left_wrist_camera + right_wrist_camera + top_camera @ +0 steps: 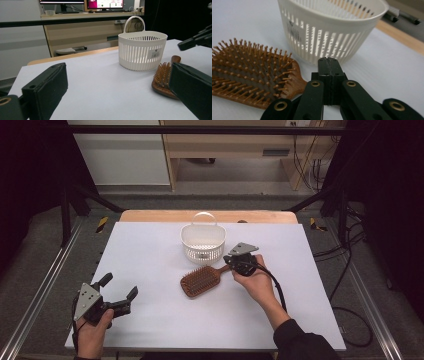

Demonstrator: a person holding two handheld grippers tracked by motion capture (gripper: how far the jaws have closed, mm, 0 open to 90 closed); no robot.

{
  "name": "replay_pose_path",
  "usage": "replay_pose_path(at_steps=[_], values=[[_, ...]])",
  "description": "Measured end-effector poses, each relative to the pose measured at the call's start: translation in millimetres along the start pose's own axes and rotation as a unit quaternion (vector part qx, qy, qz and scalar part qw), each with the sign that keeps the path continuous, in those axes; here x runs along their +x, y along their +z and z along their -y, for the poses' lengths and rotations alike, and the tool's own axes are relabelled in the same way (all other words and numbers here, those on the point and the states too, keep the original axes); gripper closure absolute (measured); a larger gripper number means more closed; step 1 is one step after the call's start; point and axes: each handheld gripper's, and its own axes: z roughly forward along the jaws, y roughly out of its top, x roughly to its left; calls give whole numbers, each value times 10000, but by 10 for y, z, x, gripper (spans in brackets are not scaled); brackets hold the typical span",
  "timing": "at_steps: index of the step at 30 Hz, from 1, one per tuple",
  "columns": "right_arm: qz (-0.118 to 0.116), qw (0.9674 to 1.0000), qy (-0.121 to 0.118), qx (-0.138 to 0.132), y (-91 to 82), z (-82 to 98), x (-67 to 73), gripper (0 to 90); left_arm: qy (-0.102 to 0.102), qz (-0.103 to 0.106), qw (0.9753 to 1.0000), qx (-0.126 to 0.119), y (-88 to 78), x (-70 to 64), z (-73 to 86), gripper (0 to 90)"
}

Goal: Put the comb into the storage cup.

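Observation:
A wooden paddle hairbrush [199,281] lies bristles up at the table's middle, its handle pointing right toward my right gripper [229,261]. In the right gripper view that gripper [329,60] is shut, pad against pad, with nothing visible between the pads. The brush [249,72] lies at its left, and the handle runs under the jaws, hidden. A white slotted basket [202,251] with a loop handle stands just behind the brush. My left gripper [120,286] rests open at the table's front left, empty. In its own view, that gripper [117,72] faces the basket [142,50] and brush [162,75].
A white sheet [150,250] covers the table, with a wooden edge [150,215] showing at the back. Metal frame rails [45,285] run along both sides. Cables [350,270] hang off the right side. Beyond the table stand a desk and cabinets.

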Motion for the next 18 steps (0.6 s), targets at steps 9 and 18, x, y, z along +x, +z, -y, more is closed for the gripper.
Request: replay_pose_path(at_steps=[9, 18], values=[[-186, 9984, -245, 478, 377, 14, 100, 900, 67, 48, 10000, 34, 10, -17, 0, 23], [-282, 9968, -201, 724, 575, 60, 94, 900, 83, 55, 9999, 37, 13, -21, -1, 23]])
